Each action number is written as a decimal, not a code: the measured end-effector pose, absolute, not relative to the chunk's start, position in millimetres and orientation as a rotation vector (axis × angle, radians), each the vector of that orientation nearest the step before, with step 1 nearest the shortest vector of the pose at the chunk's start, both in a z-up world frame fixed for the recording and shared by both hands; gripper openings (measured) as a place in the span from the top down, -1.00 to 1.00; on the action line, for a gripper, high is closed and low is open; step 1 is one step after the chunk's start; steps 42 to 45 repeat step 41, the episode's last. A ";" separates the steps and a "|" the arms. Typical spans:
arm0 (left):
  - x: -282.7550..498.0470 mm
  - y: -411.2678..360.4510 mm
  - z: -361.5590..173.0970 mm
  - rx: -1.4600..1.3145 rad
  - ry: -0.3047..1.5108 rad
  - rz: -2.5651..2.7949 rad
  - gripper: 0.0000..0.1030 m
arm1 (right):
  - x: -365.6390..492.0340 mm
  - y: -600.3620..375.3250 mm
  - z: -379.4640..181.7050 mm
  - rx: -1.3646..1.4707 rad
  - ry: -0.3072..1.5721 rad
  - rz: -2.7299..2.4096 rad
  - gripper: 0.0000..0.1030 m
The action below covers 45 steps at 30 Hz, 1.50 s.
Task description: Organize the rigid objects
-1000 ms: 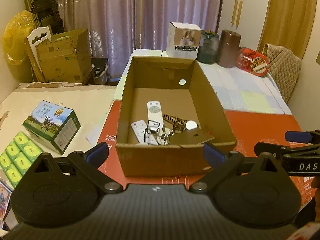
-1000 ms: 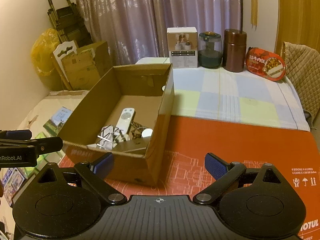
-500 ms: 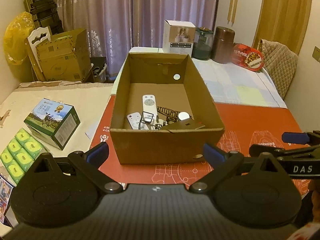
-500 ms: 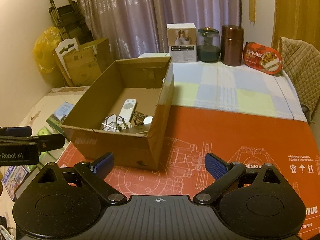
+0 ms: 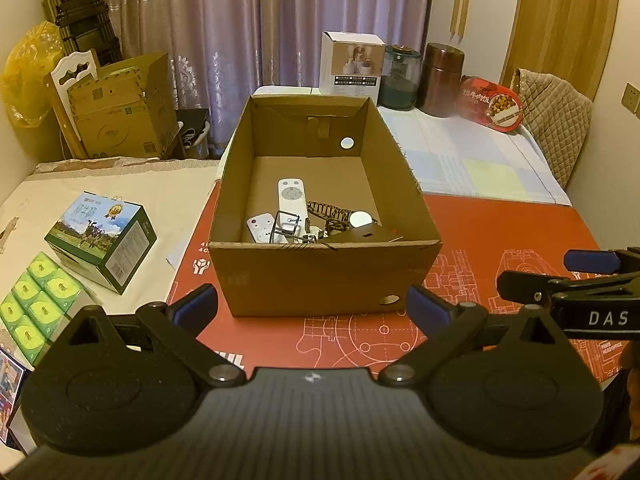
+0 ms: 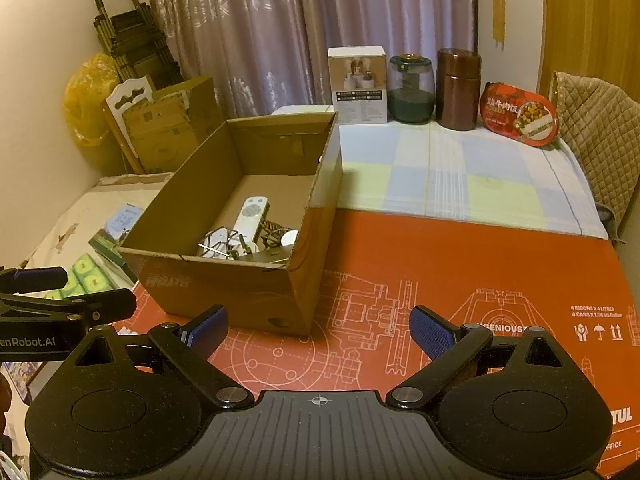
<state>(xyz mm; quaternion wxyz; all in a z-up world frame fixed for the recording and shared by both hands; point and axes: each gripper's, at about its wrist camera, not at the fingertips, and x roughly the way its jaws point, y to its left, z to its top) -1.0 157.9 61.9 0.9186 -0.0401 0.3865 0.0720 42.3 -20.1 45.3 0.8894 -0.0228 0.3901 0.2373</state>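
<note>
Both grippers, left (image 5: pixel 312 306) and right (image 6: pixel 319 330), have drawn back from the cardboard box (image 5: pixel 326 276) on the red mat (image 6: pixel 460 272), fingers apart and empty, the remotes (image 5: pixel 293 200) and clutter inside—sorting apparently finished.

I count one open box (image 5: pixel 320 276) on one red mat (image 5: pixel 500 232). Inside it I see two remotes, a long one (image 5: pixel 292 200) and a short one (image 5: pixel 258 226), one wire frame (image 5: pixel 285 227), one white disc (image 5: pixel 360 219) and one dark flat piece (image 5: pixel 360 236); the tangle beside them could hide more. Behind stand one white carton (image 5: pixel 352 68), two jars, green (image 5: pixel 400 78) and brown (image 5: pixel 442 80), and one red tin (image 5: pixel 492 104). To my left I count one milk box (image 5: pixel 100 240) and one pack of six green tissues (image 5: pixel 36 304).
</note>
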 end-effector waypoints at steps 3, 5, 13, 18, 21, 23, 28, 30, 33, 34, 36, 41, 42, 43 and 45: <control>-0.9 158.1 60.6 -0.084 0.797 0.147 -0.92 | 42.9 -21.0 45.2 -0.046 0.810 0.492 -0.83; -0.7 157.8 59.9 -0.085 0.799 0.145 -0.92 | 43.0 -21.2 45.2 -0.045 0.810 0.492 -0.83; 0.4 158.0 59.4 -0.085 0.799 0.145 -0.92 | 44.1 -22.5 44.6 -0.044 0.811 0.490 -0.83; 0.8 158.4 59.5 -0.087 0.799 0.143 -0.92 | 44.1 -22.5 44.0 -0.042 0.812 0.490 -0.83; 2.5 158.5 59.1 -0.088 0.801 0.142 -0.92 | 44.3 -22.4 44.0 -0.043 0.812 0.490 -0.83; 2.7 158.4 59.2 -0.089 0.800 0.141 -0.92 | 44.3 -22.4 43.0 -0.042 0.814 0.489 -0.83; 4.2 158.1 58.5 -0.090 0.799 0.142 -0.92 | 44.3 -22.1 42.6 -0.042 0.813 0.488 -0.83; 3.6 158.3 58.8 -0.091 0.800 0.142 -0.92 | 44.3 -21.7 42.2 -0.042 0.813 0.487 -0.83; 5.5 157.8 57.3 -0.092 0.803 0.141 -0.92 | 44.3 -21.9 41.9 -0.041 0.815 0.486 -0.83; 6.4 158.0 56.8 -0.093 0.806 0.140 -0.92 | 44.7 -21.6 41.1 -0.040 0.816 0.486 -0.83; 6.9 158.9 56.0 -0.096 0.809 0.136 -0.89 | 45.2 -21.7 40.6 -0.040 0.816 0.485 -0.83; 5.4 160.8 55.2 -0.121 0.798 0.125 -0.86 | 47.1 -20.7 39.9 -0.035 0.817 0.477 -0.83; 5.4 160.8 55.2 -0.121 0.798 0.125 -0.86 | 47.1 -20.7 39.9 -0.035 0.817 0.477 -0.83; 5.4 160.8 55.2 -0.121 0.798 0.125 -0.86 | 47.1 -20.7 39.9 -0.035 0.817 0.477 -0.83; 5.4 160.8 55.2 -0.121 0.798 0.125 -0.86 | 47.1 -20.7 39.9 -0.035 0.817 0.477 -0.83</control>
